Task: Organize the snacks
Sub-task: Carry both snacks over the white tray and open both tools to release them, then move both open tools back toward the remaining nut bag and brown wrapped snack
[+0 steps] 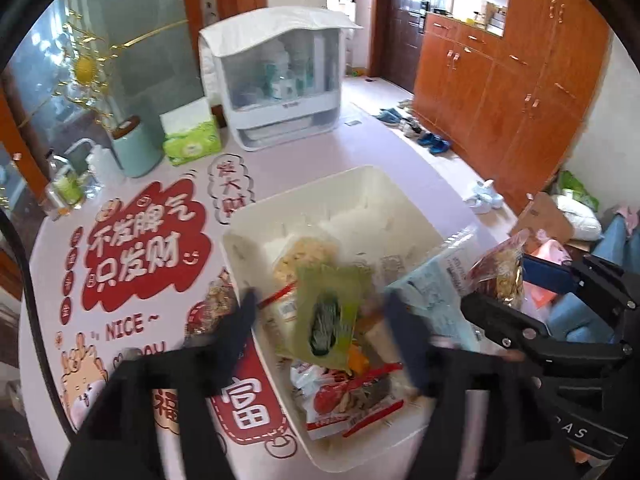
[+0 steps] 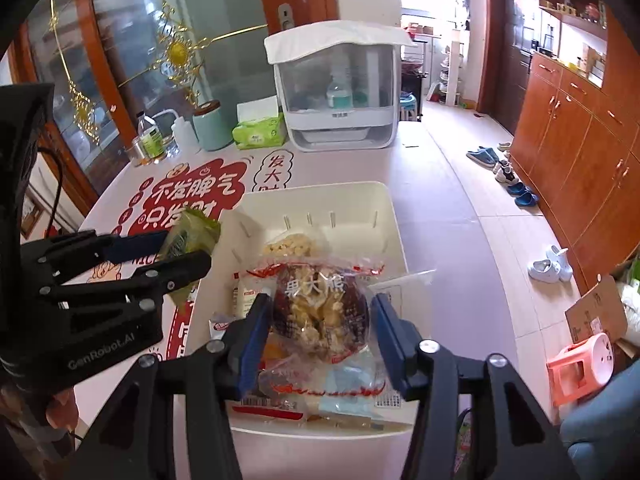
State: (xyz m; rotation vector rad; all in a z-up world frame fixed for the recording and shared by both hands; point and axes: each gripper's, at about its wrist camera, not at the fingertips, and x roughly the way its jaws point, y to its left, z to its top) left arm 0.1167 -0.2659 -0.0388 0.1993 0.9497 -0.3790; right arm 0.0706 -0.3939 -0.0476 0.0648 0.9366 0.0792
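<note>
1. Left gripper (image 1: 320, 320) angles steeply down, jaws apart; a green snack packet (image 1: 330, 312) sits loose between them over the white bin (image 1: 248, 248).
2. Right gripper (image 2: 320, 324), also tilted down, has its left pad against a red-and-clear snack bag (image 2: 320, 312), its right pad clear of it.
3. At twelve o'clock beyond the bin, a white cabinet (image 2: 336, 88) stands on the red-printed table mat (image 2: 192, 196).

I am seeing the bin (image 2: 384, 200) sitting on the surface (image 2: 432, 208), snack packets lying inside it. Behind it the lidded cabinet (image 2: 336, 80) is standing, with the tissue pack (image 2: 258, 132) and canister (image 2: 210, 126) sitting to its left. Shoes (image 2: 516, 194) are lying on the floor to the right.
</note>
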